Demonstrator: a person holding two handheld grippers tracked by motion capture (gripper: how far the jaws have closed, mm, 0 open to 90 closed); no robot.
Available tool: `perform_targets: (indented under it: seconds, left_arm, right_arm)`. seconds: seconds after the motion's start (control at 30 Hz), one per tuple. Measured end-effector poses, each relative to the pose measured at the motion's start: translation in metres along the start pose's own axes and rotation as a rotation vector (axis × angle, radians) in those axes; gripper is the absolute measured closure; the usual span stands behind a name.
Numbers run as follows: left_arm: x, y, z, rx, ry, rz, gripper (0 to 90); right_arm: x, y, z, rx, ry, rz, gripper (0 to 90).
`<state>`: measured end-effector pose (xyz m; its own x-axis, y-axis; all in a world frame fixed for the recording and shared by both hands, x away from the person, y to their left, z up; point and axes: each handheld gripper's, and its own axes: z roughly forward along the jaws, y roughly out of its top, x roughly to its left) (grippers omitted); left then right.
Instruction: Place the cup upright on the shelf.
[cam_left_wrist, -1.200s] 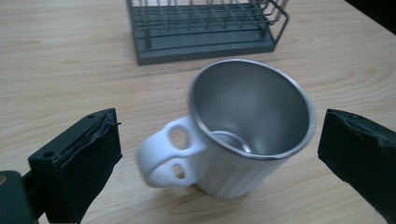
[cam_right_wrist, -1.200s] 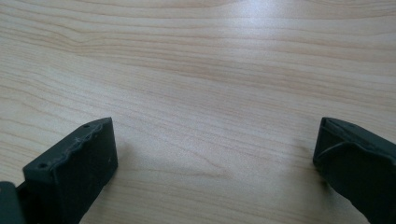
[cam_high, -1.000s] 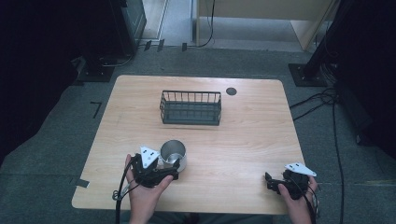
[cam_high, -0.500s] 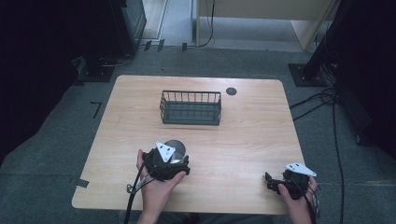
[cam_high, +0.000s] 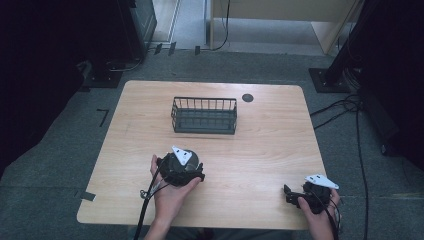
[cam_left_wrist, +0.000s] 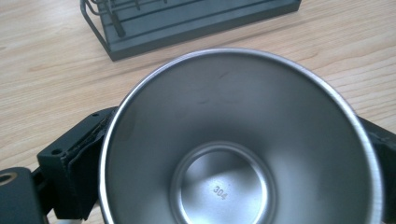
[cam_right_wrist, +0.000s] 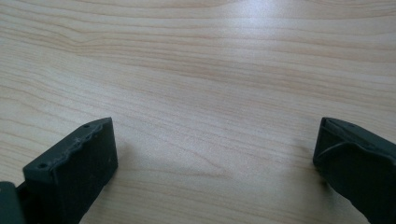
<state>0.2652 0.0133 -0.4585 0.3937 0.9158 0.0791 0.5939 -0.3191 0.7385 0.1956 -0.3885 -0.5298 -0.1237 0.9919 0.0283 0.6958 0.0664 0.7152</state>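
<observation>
The wooden table (cam_high: 260, 150) bears a black wire basket (cam_high: 204, 115) at its far middle; straight ahead of the left gripper (cam_high: 181, 167) — near, not touching; that gripper clasps the steel cup (cam_left_wrist: 240, 140) by its walls, mouth toward the camera; the right gripper (cam_high: 300, 194) rests with jaws spread — idle, farther off.

The cup (cam_left_wrist: 243, 154) is shiny smooth metal, silver inside, with soft grey marks. The table (cam_right_wrist: 210, 84) is pale wood with wavy lines and a slight shine. The basket (cam_high: 204, 114) is dark wire, dull, not shiny. The gripper pads (cam_right_wrist: 79, 154) look like matt black plastic.
</observation>
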Motion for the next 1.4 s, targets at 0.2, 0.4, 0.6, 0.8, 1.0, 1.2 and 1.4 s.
perform_targets:
  seconds: [0.2, 0.4, 0.6, 0.8, 1.0, 1.2, 1.4]
  left_arm:
    - [0.001, 0.001, -0.001, 0.009, -0.018, 0.022, 5.8]
    - [0.001, 0.004, -0.001, 0.023, -0.034, 0.046, 6.0]
    - [0.001, 0.005, 0.0, 0.017, -0.03, 0.044, 6.1]
    - [0.004, 0.01, -0.001, 0.013, -0.04, 0.04, 6.1]
    - [0.01, 0.022, -0.003, -0.001, -0.058, 0.026, 6.1]
    - [0.018, 0.038, -0.003, -0.014, -0.067, 0.019, 6.1]
    - [0.027, 0.054, -0.001, -0.018, -0.07, 0.013, 6.1]
  right_arm:
    - [0.0, 0.0, 0.0, 0.001, 0.001, 0.001, 0.0]
    - [0.0, 0.0, 0.0, 0.0, 0.0, 0.0, 0.0]
    - [0.0, 0.0, 0.0, 0.001, 0.001, 0.002, 0.0]
    - [0.0, 0.0, 0.0, 0.0, 0.0, 0.0, 0.0]
    - [0.0, 0.0, 0.0, 0.0, 0.0, 0.0, 0.0]
    - [0.0, 0.0, 0.0, 0.0, 0.001, -0.001, 0.0]
    - [0.0, 0.0, 0.0, -0.001, 0.001, 0.001, 0.0]
